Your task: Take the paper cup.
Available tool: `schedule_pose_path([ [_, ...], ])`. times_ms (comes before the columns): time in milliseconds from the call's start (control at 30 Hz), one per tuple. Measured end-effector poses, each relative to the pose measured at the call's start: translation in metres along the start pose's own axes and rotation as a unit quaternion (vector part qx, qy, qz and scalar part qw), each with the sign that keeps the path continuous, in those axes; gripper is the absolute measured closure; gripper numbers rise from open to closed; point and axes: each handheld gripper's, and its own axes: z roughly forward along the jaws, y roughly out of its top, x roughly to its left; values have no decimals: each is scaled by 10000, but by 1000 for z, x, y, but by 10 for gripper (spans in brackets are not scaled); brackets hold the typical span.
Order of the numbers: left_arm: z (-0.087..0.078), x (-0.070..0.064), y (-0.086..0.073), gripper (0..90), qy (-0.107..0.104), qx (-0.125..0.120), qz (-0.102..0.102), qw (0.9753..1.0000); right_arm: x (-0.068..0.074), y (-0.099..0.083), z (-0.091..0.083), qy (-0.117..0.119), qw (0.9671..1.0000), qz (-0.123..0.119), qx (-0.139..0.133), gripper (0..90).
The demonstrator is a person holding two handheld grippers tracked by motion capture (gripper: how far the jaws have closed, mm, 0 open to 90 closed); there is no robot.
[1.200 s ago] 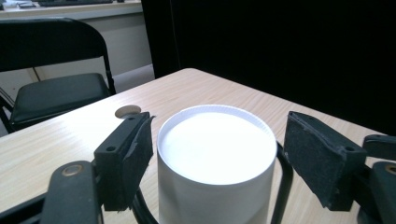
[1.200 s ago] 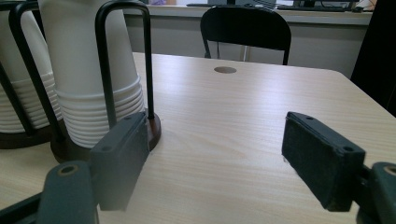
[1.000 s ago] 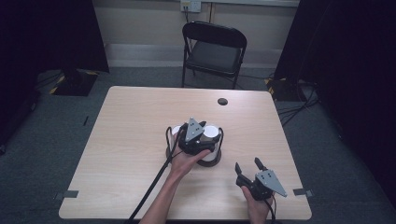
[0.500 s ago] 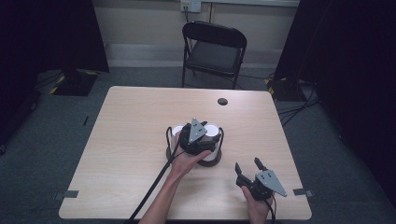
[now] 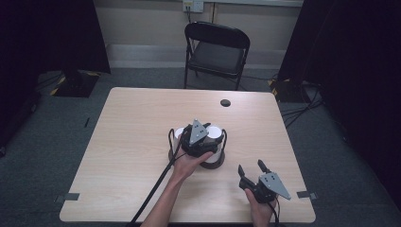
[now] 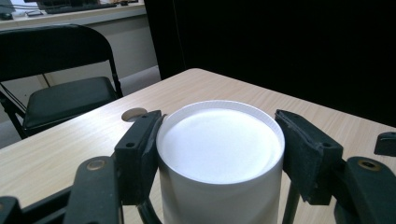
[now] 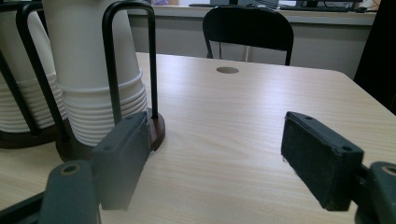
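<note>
A black wire rack [image 5: 213,163] near the table's middle holds two stacks of upturned white paper cups. My left gripper [image 5: 212,134] reaches over the right stack. In the left gripper view its jaws press both sides of the top cup [image 6: 219,140], so it is shut on that cup. My right gripper [image 5: 250,168] rests low near the front right edge, open with nothing between its fingers. In the right gripper view the right stack [image 7: 88,56] and the left stack [image 7: 18,84] stand behind the rack's wire loop [image 7: 152,60], left of the open right gripper [image 7: 215,154].
The light wooden table [image 5: 132,123] has a round cable hole [image 5: 225,102] near its far edge. A black folding chair [image 5: 217,52] stands behind it. The left gripper's cable [image 5: 156,189] trails to the front edge. Dark curtains flank both sides.
My left gripper has shifted slightly right and forward over the right cup stack. The right gripper has stayed in place.
</note>
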Motion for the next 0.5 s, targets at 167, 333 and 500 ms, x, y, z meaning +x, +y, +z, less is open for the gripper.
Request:
schedule_pose_path([
  [167, -2, -1, 4, 346, -30, -76, -16, 10000, 0, 0, 0, 1, 10000, -2, 2, 233],
  [333, -4, 0, 6, 347, -25, -139, -2, 9999, 0, 0, 0, 7, 10000, -1, 7, 233],
  [500, -7, 0, 9, 348, -8, -192, -57, 9998, 0, 0, 0, 10, 10000, 0, 14, 233],
])
